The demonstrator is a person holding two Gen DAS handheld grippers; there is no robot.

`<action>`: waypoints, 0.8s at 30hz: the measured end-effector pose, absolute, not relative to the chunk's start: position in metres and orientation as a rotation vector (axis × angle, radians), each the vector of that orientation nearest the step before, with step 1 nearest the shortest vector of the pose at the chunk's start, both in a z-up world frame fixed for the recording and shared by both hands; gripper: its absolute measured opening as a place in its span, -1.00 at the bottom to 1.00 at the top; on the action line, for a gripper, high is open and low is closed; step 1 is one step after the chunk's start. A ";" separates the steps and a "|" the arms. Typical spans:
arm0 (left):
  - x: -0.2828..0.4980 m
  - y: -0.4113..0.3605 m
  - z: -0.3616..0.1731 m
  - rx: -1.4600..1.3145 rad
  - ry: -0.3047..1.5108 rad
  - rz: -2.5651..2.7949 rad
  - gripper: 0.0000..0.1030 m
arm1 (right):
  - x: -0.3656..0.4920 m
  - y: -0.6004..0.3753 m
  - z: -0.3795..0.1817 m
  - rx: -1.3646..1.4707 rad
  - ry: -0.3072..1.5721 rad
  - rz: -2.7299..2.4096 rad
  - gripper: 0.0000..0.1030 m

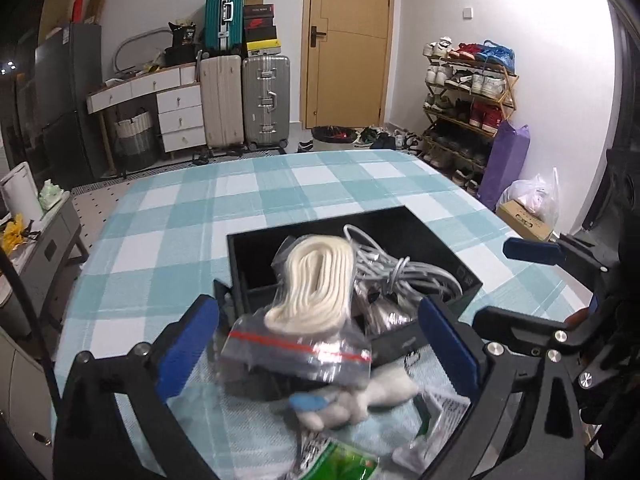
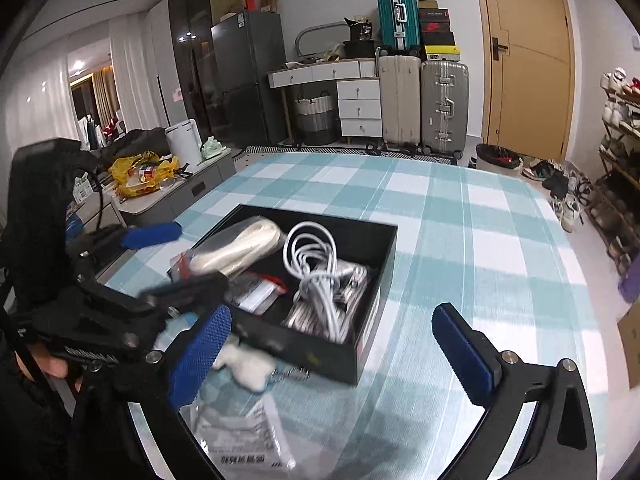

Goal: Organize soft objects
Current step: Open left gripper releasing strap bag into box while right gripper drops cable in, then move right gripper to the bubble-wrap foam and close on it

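Note:
A black box [image 1: 320, 222] [image 2: 385, 276] sits on the blue-checked table [image 1: 240, 200]. Over its near left edge lies a clear zip bag of cream rope [image 1: 316, 280] [image 2: 236, 248], beside a coiled white cable [image 1: 400, 272] [image 2: 316, 264]. My left gripper [image 1: 318, 344] is open, its blue pads standing wide on either side of the bag's red-striped end without pressing it. My right gripper [image 2: 332, 354] is open too, over the box's near corner with nothing held. White soft pieces [image 1: 360, 400] [image 2: 244, 364] lie on the cloth in front of the box.
A green packet [image 1: 344, 464] and a white printed packet [image 2: 240, 440] lie at the table's near edge. Suitcases, drawers, a door and a shoe rack stand across the room. A low cabinet [image 2: 180, 196] with clutter is left of the table.

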State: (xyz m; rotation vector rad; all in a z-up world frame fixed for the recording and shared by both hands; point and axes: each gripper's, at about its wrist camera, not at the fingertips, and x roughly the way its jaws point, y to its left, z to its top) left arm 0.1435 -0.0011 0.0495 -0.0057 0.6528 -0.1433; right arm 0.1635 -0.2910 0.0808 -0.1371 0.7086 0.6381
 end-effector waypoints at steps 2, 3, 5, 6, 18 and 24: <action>0.135 0.003 0.051 -0.018 0.640 -0.138 0.96 | 0.158 -0.292 0.078 -0.141 0.716 0.642 0.99; 0.130 0.005 0.051 -0.026 0.635 -0.136 0.96 | 0.153 -0.293 0.077 -0.143 0.712 0.646 0.99; 0.121 0.011 0.052 -0.046 0.627 -0.127 0.96 | 0.146 -0.294 0.076 -0.142 0.714 0.654 0.99; 0.118 0.013 0.052 -0.053 0.624 -0.123 0.96 | 0.143 -0.294 0.076 -0.141 0.720 0.659 0.99; 0.077 0.021 0.041 -0.042 0.624 -0.104 0.96 | 0.112 -0.300 0.062 -0.156 0.776 0.658 0.99; 0.064 0.018 0.034 -0.024 0.630 -0.099 0.96 | 0.103 -0.303 0.056 -0.132 0.810 0.661 0.99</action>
